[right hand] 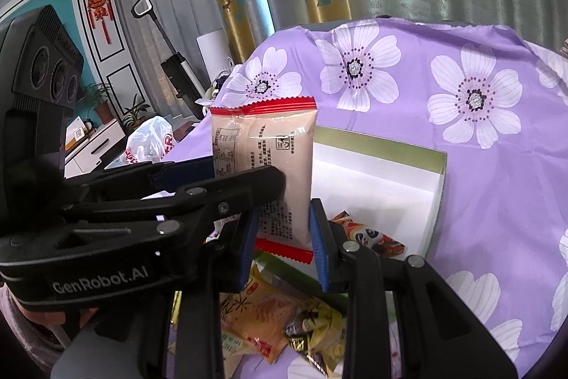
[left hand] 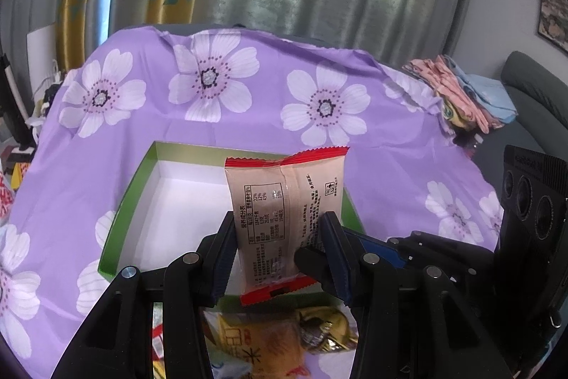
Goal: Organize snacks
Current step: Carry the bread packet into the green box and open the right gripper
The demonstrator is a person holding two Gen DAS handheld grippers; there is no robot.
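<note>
I grip 1 beige snack packet (left hand: 284,219) upright in both grippers, left gripper (left hand: 277,251) and right gripper (right hand: 284,244) clenched, poised above the green-rimmed box (left hand: 117,229) for placing.

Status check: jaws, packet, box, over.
Left gripper shut on snack packet. Right gripper flanks it, grip unclear. Green box below. Nothing blocking.

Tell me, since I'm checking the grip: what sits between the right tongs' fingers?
The upright beige snack packet fills the right tongs' gap; right wrist view shows it.
</note>
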